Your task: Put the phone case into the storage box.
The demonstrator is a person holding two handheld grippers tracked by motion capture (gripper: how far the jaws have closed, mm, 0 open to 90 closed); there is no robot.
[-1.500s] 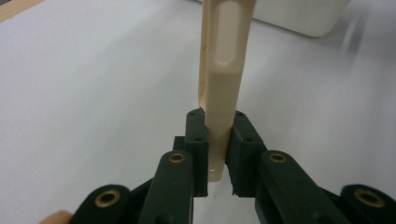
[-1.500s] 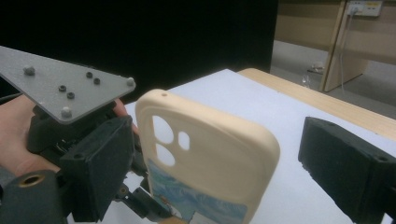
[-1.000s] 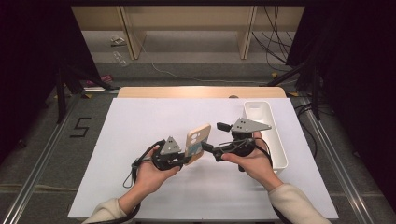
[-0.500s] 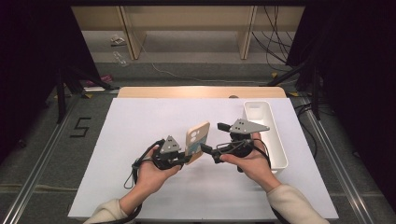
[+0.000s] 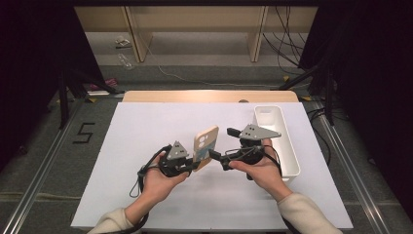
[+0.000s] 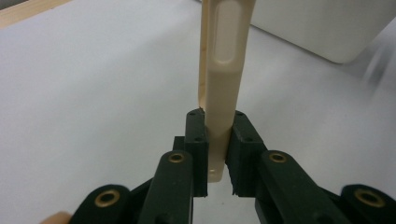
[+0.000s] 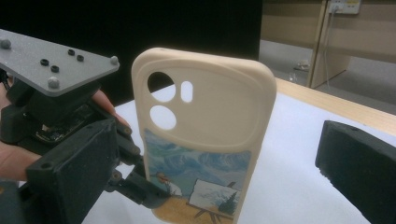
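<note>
1. The left gripper [image 5: 191, 165] is clamped on the lower edge of a beige phone case [image 5: 205, 146], held upright above the white table [image 5: 146, 131].
2. The right gripper [image 5: 217, 158], at the case's 3 o'clock, has its jaws apart, just beside the case.
3. A white bin [image 5: 282, 141] sits at 3 o'clock, near the table's edge.
</note>
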